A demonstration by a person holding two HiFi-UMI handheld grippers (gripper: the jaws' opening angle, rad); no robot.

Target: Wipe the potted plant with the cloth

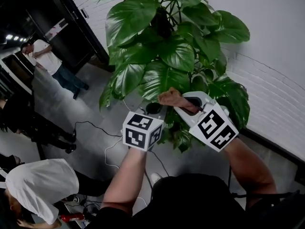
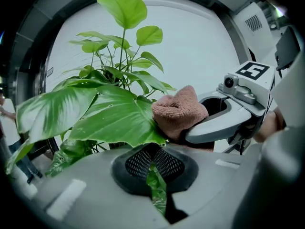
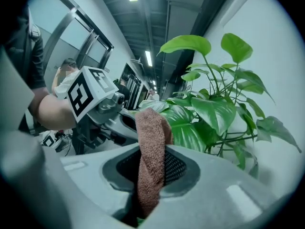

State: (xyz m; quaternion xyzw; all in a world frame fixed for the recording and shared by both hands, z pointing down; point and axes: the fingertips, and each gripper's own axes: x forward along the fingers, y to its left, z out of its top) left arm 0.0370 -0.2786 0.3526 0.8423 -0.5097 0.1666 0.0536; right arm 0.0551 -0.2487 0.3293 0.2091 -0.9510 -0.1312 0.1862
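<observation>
I judge wiping barely begun: left gripper (image 2: 153, 160) pinches a leaf (image 2: 114, 120), right gripper (image 3: 151, 163) clamps the cloth (image 2: 177, 111) at its edge; the plant's (image 1: 167, 42) other leaves are left.

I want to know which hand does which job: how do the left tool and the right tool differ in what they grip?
The left tool is shut on a green leaf, while the right tool is shut on the brown cloth. The left tool's leaf is a thin flat strip between its jaws. The right tool's cloth stands up past its jaws in a bunched roll. Both are closed, up among the potted plant's foliage.
</observation>
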